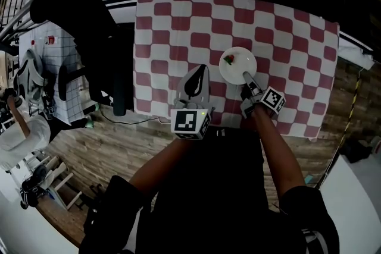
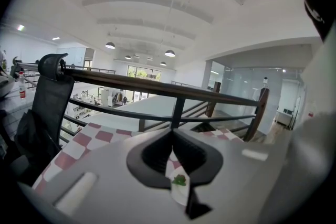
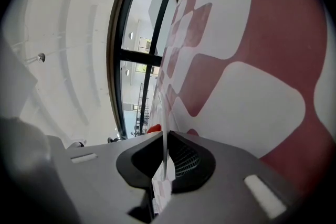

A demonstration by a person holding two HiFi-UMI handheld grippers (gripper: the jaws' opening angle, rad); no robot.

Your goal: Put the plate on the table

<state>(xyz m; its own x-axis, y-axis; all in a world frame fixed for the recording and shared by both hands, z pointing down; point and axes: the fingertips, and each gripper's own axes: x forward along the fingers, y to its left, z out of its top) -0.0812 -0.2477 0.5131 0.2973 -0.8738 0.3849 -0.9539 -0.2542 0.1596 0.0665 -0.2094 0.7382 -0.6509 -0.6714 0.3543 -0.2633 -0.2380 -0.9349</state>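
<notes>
I've got the plate [image 1: 237, 65] low over the checked table [image 1: 172, 21], near its middle. I can't tell whether it's resting on the cloth yet. By my reckoning, what's left is to settle it and let go. My right claw [image 1: 247, 78] is pinched narrow on the rim at the plate's 5 o'clock. My left claw [image 1: 199, 72] is closed and empty at the plate's 9 o'clock.
</notes>
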